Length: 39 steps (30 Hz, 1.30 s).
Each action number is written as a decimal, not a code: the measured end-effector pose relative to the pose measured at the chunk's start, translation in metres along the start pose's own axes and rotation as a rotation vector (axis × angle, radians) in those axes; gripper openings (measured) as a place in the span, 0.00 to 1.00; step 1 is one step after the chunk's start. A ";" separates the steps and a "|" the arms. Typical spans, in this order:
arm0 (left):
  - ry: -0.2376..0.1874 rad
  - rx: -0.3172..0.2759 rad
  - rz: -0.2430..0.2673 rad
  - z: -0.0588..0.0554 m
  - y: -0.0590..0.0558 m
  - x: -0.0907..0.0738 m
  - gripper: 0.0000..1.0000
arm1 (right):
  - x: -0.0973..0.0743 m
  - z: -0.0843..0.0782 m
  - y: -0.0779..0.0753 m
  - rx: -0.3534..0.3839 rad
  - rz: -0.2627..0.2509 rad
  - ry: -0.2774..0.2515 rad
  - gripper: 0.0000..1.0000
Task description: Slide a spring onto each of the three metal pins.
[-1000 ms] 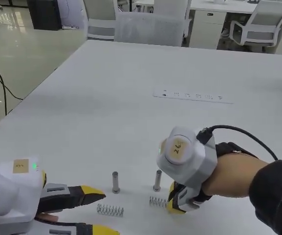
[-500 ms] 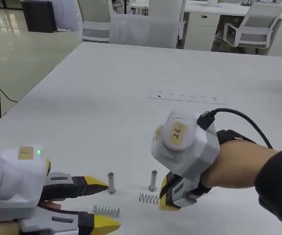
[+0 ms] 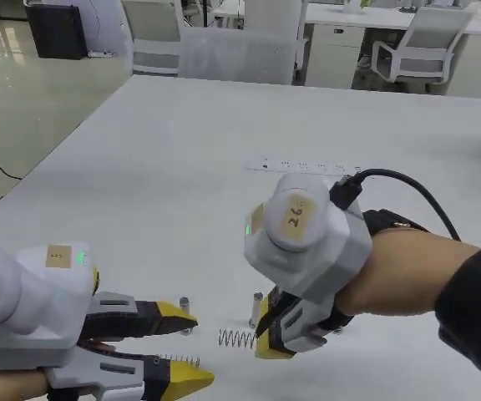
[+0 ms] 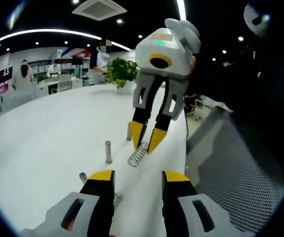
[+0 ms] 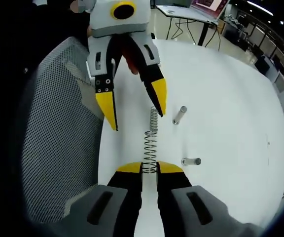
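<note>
Spring (image 5: 151,140) flat on white table (image 3: 224,150), near end pinched in right gripper (image 5: 149,169), jaws narrow on it. One pin (image 3: 257,307) upright just beside that gripper, another pin (image 3: 184,305) near the left gripper (image 3: 200,347). Left jaws wide, empty; second spring (image 3: 178,361) lies on the table between them.

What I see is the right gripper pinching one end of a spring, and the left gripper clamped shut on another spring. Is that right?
Not quite. The left gripper is open: the left gripper view shows its jaws set well apart, clamping nothing. The right gripper does pinch one end of a spring, as you said.
</note>
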State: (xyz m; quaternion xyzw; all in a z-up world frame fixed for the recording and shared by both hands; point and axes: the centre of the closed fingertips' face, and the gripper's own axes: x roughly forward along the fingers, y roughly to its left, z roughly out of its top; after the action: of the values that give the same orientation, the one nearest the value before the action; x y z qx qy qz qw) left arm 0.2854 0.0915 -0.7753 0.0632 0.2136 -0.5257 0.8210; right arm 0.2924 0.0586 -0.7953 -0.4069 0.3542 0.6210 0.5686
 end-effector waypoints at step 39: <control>-0.039 -0.035 -0.080 0.001 -0.014 0.008 0.04 | 0.004 0.017 0.018 -0.120 0.032 -0.027 0.08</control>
State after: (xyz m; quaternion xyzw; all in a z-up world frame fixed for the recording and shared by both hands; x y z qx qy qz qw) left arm 0.2765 0.0784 -0.7764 0.0300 0.2093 -0.5553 0.8043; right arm 0.2723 0.0738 -0.7921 -0.4261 0.3154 0.6555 0.5379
